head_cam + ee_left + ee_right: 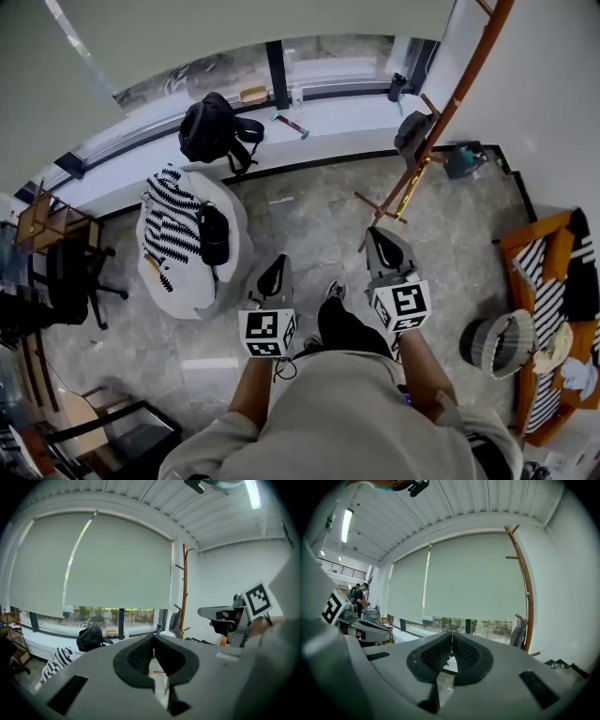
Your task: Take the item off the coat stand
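The task has hardly begun, by the look of it. The grey item [413, 134] hangs on the coat stand [461, 86], on a low peg close to the pole, and neither gripper is near it. The stand rises by the wall at the right end of the window, well apart from the person, with bare floor between. All the work is left: closing the gap, opening the fingers, gripping the item and lifting it clear of its peg.

The left gripper [274, 269] and the right gripper [382, 240] are held out side by side in front of the person, both aimed about level towards the window. Each gripper's own view shows its fingers pressed together with nothing between them, so both are empty. The right gripper is the nearer to the stand. In its view the stand is off to the right rather than dead ahead, so I judge a turn that way is needed before any reach.

The item hangs slack against the pole, on the pole's left as the person faces it. Its long axis runs up and down along the pole, with the top end at the peg and the bottom pointing to the floor. Whether it is a bag or a garment is too small to tell, so the best place to grip cannot be judged from here.
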A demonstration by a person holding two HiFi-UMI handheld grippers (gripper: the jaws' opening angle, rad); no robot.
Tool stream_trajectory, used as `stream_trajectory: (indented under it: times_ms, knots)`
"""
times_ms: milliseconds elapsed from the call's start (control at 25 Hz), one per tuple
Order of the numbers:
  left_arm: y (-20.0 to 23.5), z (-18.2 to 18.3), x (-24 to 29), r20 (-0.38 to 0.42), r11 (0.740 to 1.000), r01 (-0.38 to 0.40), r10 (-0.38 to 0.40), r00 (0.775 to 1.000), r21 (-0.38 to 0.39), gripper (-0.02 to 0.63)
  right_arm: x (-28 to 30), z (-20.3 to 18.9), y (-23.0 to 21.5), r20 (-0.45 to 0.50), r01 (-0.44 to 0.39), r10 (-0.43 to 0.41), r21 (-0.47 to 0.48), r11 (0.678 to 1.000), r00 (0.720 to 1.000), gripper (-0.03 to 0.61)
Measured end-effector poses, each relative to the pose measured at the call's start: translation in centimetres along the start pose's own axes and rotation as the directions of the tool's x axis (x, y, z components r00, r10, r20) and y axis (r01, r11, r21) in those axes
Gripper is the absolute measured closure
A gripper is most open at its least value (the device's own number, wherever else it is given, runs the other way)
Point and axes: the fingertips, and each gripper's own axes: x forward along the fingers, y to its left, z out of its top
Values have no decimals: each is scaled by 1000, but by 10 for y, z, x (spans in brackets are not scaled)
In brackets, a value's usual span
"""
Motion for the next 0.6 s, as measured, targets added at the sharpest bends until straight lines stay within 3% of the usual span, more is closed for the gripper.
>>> stream_trajectory:
  times_ms: [360, 600]
  knots:
    - [36, 60, 107, -6, 999, -4, 4, 1000, 42, 603, 108, 27, -54, 14, -69, 69, 3, 998, 998, 572]
    - [37, 65, 178, -91, 996, 18, -10, 996, 87, 603, 155, 15, -95, -12, -101, 103, 75, 992, 995, 572]
